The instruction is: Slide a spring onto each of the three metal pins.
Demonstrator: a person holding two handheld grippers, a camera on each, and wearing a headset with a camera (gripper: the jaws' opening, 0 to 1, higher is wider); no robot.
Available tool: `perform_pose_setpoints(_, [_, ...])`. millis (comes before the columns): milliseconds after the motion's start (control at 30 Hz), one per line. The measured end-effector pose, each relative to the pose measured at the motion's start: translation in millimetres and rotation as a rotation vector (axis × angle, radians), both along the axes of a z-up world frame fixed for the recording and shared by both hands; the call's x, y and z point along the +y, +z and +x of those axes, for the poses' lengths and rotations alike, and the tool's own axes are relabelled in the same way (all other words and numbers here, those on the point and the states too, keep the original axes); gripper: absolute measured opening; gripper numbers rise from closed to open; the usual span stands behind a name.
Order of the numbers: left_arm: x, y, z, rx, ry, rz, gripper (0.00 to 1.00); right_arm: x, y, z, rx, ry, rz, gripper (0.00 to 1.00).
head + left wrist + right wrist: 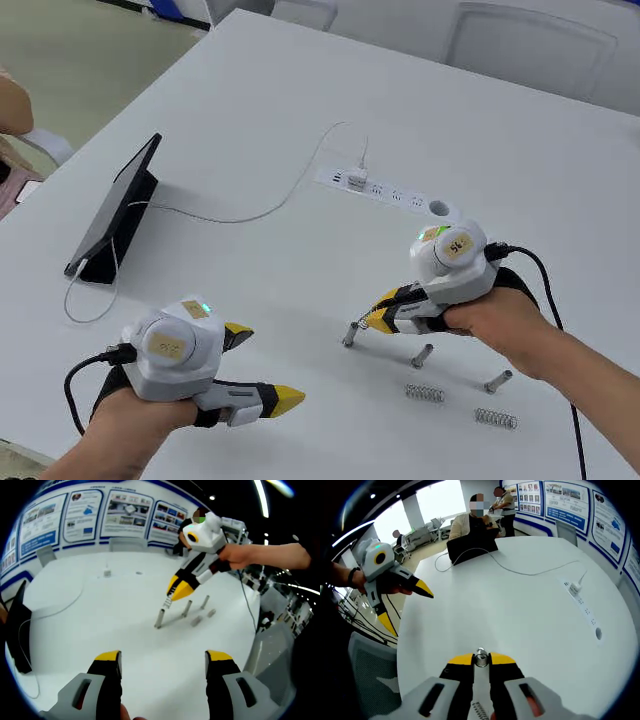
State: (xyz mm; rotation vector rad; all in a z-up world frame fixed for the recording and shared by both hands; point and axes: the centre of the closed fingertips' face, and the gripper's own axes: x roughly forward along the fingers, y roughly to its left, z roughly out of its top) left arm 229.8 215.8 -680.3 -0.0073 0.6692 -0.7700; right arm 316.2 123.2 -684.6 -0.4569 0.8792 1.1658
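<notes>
Three metal pins stand on the white table (250,120): a left pin (350,334), a middle pin (422,355) and a right pin (498,381). My right gripper (372,320) is shut on a spring (169,600), which pokes out of its yellow tips and slants down to the top of the left pin (160,618). Between its own fingers (480,659) the spring (480,710) runs lengthwise. Two more springs (424,393) (496,418) lie flat in front of the pins. My left gripper (265,366) hovers open and empty at the near left, apart from the pins.
A white power strip (385,190) with a plugged-in cable lies beyond the pins. A dark tablet (115,215) stands propped at the far left. Across the table a person (470,525) sits behind a laptop. A grey chair (530,40) stands at the far edge.
</notes>
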Motion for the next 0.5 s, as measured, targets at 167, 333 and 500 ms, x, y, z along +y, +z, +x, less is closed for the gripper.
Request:
perform_pose_setpoints(167, [-3.5,-3.9,-4.0,0.014,-0.009,-0.002,0.69,3.5,-5.4,-1.0,0.006,0.015,-0.007,0.12])
perform_pose_setpoints(333, [-5.4,-5.5,-6.2,0.023,-0.016,-0.003,0.69,5.3,-8.1,-1.1,0.009,0.023,-0.009,0.12])
perform_pose_setpoints(500, [-4.9,-4.6,-5.0,0.022,-0.013,-0.006,0.69,7.0,-10.4,-0.5,0.007,0.032,-0.015,0.12])
